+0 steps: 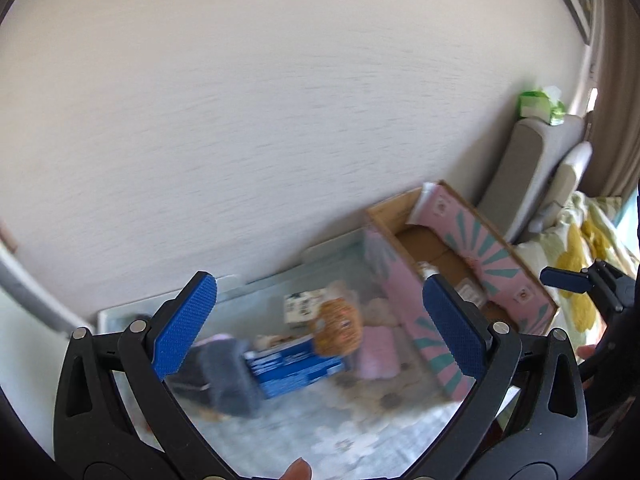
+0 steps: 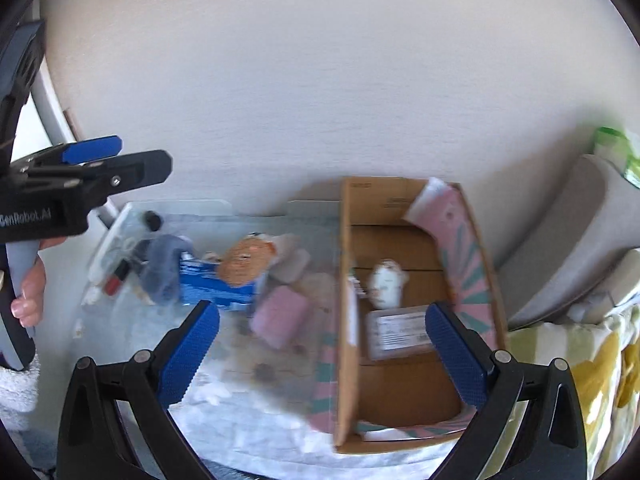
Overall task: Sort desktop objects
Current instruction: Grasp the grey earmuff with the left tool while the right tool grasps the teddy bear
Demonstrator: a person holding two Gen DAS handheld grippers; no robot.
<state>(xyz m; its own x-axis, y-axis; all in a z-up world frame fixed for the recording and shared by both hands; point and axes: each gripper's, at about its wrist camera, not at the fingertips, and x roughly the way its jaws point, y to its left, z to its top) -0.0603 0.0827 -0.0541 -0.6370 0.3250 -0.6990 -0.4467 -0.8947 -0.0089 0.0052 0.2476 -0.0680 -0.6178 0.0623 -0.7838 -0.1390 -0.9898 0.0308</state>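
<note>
**Both grippers spread wide over a messy surface, nothing picked up**

So the left gripper (image 1: 320,324) has its blue pads far apart with nothing between them, hanging above the clutter. Same deal with the right gripper (image 2: 322,350): released, jaws spread, empty, sitting over the left wall of the cardboard box (image 2: 404,256).

The box stands at the right end of the surface (image 2: 240,412), up against the back edge by the wall. It's open on top, pink-and-teal pattern outside, and inside there's a small white figure (image 2: 386,282) plus a flat labelled packet (image 2: 402,330).

Everything else is piled left of the box, toward the back edge: an orange round plush thing (image 2: 246,266) lying on a blue carton (image 2: 216,290), a grey soft item (image 2: 162,270) just beside that on the left, and a pink block (image 2: 280,316) near the box's left wall. It's all pretty blurry, so smaller bits at the left end I can't make out.
</note>
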